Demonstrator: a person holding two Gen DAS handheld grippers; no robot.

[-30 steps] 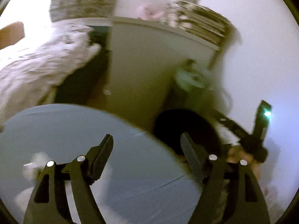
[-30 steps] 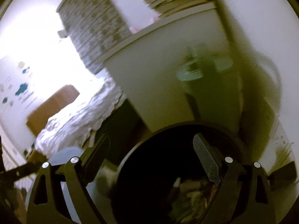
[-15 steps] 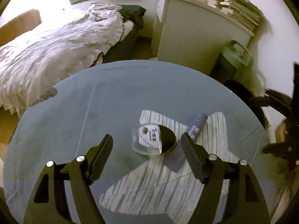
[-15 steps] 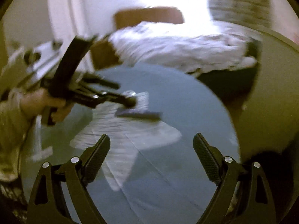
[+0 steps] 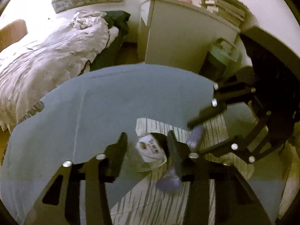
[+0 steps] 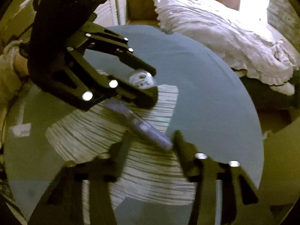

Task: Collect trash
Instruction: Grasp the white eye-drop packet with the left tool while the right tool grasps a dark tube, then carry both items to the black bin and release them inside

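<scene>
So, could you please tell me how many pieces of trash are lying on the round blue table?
2. A clear crumpled plastic cup with a white label sits between the left tool's fingers, and a long purple wrapper lies on the striped cloth, its end at the right tool. More may be hidden.

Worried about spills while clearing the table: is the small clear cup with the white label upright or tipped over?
Tipped. The cup lies on its side on the striped cloth, label up, its dark mouth facing sideways, between the left tool's fingers.
</scene>
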